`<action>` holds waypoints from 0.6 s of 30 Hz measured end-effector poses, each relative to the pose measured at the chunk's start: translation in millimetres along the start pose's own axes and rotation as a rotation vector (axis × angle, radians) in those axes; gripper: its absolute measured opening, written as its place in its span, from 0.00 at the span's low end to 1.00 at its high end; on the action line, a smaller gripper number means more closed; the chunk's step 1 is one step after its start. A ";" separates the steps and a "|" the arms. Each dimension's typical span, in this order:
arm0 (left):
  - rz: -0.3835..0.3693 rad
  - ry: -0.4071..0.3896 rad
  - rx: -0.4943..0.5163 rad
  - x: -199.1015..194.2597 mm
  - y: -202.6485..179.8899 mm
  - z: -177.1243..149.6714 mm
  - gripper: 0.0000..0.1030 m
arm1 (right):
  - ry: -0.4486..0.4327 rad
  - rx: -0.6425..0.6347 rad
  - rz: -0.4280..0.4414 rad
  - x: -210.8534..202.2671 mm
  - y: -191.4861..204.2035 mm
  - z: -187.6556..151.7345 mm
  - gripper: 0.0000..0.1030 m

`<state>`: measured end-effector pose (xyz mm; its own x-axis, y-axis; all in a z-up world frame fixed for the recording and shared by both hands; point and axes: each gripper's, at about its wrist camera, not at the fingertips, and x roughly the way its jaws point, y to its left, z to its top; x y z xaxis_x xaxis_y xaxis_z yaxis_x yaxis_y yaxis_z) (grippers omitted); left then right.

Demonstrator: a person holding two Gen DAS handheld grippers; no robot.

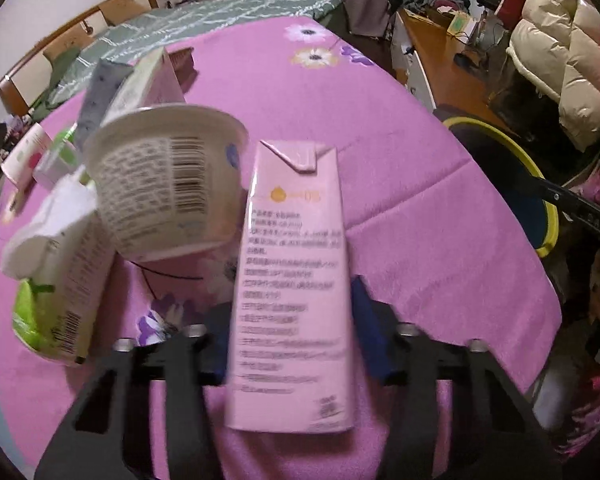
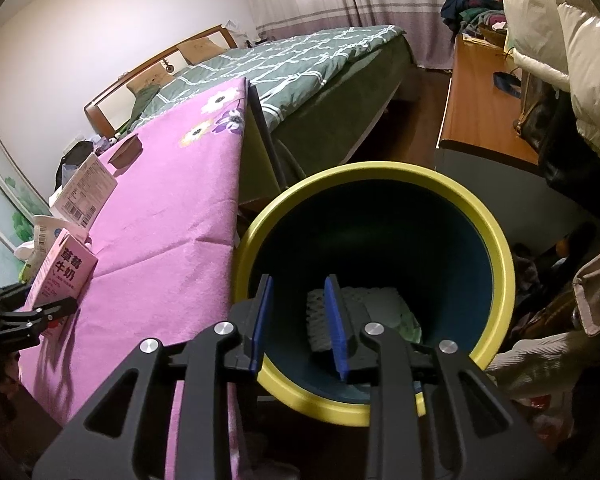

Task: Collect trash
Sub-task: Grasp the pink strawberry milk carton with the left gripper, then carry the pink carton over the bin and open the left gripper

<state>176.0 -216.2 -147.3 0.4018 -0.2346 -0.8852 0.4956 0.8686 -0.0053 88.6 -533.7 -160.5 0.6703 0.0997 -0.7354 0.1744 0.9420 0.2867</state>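
While the left gripper (image 1: 290, 344) is clamped on a tall pink milk carton (image 1: 292, 280) over the pink flowered tablecloth (image 1: 420, 240), right gripper (image 2: 298, 320) hangs part-open, empty, above a yellow-rimmed dark bin (image 2: 496, 240).

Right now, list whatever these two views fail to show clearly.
- Left wrist view: small print on the pink carton is motion-blurred, unreadable.
- Left wrist view: the left tongs pads are mostly hidden behind that carton.
- Left wrist view: the bin is cut off by a dark strap.
- Right wrist view: trash at the bin's bottom is dim and screened by the right tongs.
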 end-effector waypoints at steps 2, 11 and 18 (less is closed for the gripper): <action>-0.003 -0.006 0.008 -1.2 -2.6 -3.4 0.38 | 0.001 0.003 0.004 0.7 -0.4 0.4 0.25; -0.043 -0.061 0.078 -34.2 -29.5 -14.1 0.38 | -0.003 -0.002 -0.001 -3.7 -3.4 -1.1 0.25; -0.118 -0.112 0.163 -43.3 -73.1 12.3 0.38 | -0.045 0.015 -0.062 -30.0 -17.6 -8.7 0.26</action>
<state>131.8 -274.9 -102.9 0.4125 -0.3851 -0.8256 0.6585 0.7523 -0.0218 59.2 -550.5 -148.9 0.6894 0.0264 -0.7239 0.2270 0.9412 0.2505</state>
